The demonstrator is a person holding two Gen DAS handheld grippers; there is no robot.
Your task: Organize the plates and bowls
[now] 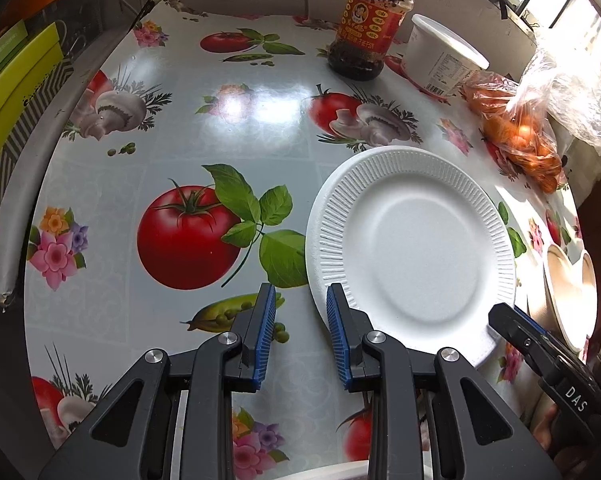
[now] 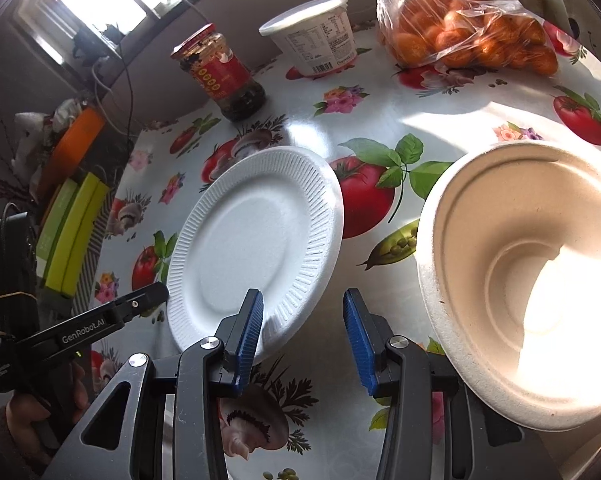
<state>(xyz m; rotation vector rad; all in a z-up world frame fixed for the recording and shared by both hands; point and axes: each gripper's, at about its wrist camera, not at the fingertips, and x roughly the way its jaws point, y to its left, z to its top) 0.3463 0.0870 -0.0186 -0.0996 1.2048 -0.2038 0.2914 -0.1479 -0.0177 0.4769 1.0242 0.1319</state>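
Note:
A white foam plate (image 1: 412, 240) with a ribbed rim lies flat on the patterned tablecloth; it also shows in the right wrist view (image 2: 256, 240). A beige paper bowl (image 2: 528, 280) stands upright to its right, seen at the edge of the left wrist view (image 1: 564, 292). My left gripper (image 1: 300, 332) is open and empty, its right finger over the plate's near-left rim. My right gripper (image 2: 304, 336) is open and empty, its left finger over the plate's near rim, the bowl just to its right. Its tip shows in the left wrist view (image 1: 512, 320).
At the back stand a chili sauce jar (image 1: 370, 24), a white lidded tub (image 1: 440, 56) and a plastic bag of small oranges (image 1: 520, 136). Yellow-green and orange boxes (image 1: 16, 80) stand off the table's left edge. The tablecloth (image 1: 188, 224) shows tomato and mushroom prints.

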